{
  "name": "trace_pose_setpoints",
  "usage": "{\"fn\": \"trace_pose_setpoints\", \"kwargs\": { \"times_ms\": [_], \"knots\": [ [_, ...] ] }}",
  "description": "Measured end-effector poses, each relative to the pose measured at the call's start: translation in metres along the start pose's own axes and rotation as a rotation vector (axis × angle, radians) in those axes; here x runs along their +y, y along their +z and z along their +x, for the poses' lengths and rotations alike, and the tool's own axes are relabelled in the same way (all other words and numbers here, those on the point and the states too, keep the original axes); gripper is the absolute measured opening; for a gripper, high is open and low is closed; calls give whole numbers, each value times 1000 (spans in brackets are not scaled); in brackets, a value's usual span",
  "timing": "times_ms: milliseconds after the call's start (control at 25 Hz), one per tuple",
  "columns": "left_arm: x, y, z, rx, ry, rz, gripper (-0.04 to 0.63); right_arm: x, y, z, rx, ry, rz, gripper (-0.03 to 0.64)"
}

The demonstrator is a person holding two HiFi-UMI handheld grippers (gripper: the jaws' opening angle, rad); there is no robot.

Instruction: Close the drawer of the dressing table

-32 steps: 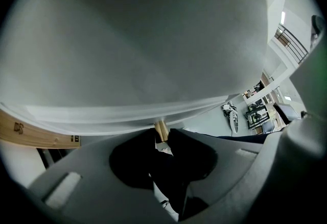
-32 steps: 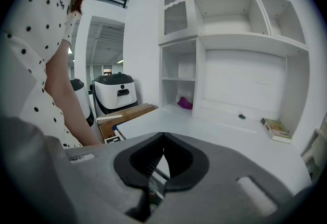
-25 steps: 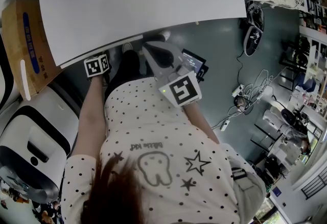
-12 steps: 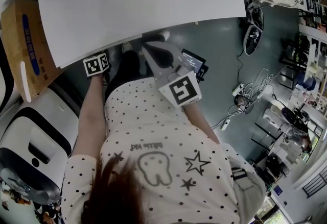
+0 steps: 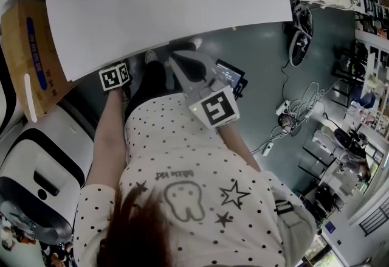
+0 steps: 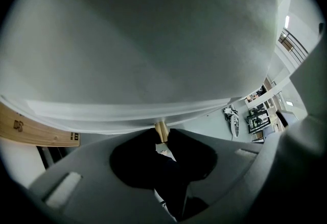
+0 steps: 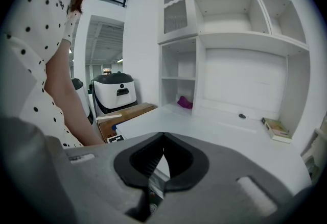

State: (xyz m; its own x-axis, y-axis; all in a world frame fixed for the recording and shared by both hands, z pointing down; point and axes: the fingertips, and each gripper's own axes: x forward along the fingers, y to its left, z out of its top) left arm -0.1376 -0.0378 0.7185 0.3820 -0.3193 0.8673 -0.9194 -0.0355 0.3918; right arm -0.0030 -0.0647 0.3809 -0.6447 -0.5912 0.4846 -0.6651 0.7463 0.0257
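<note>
The white dressing table top [image 5: 170,4] fills the upper head view. In the left gripper view a white drawer front [image 6: 153,54] stands right before the jaws, and a small brass knob [image 6: 161,130] sticks out of its lower edge. My left gripper [image 6: 162,135] is shut on that knob. The head view shows only its marker cube [image 5: 115,77] at the table's front edge; the jaws are hidden beneath. My right gripper [image 5: 174,59] hangs in front of the table, shut and holding nothing, its tips [image 7: 163,136] together.
A cardboard box [image 5: 27,47] and a white-and-black appliance [image 5: 36,180] stand to the left. The white shelf unit [image 7: 230,29] on the table holds a purple thing [image 7: 184,101] and books [image 7: 277,128]. Cables [image 5: 298,114] lie on the floor at right.
</note>
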Motion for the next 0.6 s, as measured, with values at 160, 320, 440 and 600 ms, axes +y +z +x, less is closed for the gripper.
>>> {"fn": "trace_pose_setpoints", "kwargs": {
  "times_ms": [160, 320, 440, 600],
  "knots": [
    [0, 4, 1, -1, 1, -6, 87, -2, 0, 1, -3, -2, 2, -2],
    [1, 5, 2, -2, 3, -10, 87, -2, 1, 2, -1, -2, -1, -2],
    [1, 6, 2, -4, 4, -15, 86, -3, 1, 3, 2, -3, 3, -2],
    [2, 5, 3, -6, 5, -29, 86, -3, 1, 5, 5, -3, 3, -2]
  ]
}}
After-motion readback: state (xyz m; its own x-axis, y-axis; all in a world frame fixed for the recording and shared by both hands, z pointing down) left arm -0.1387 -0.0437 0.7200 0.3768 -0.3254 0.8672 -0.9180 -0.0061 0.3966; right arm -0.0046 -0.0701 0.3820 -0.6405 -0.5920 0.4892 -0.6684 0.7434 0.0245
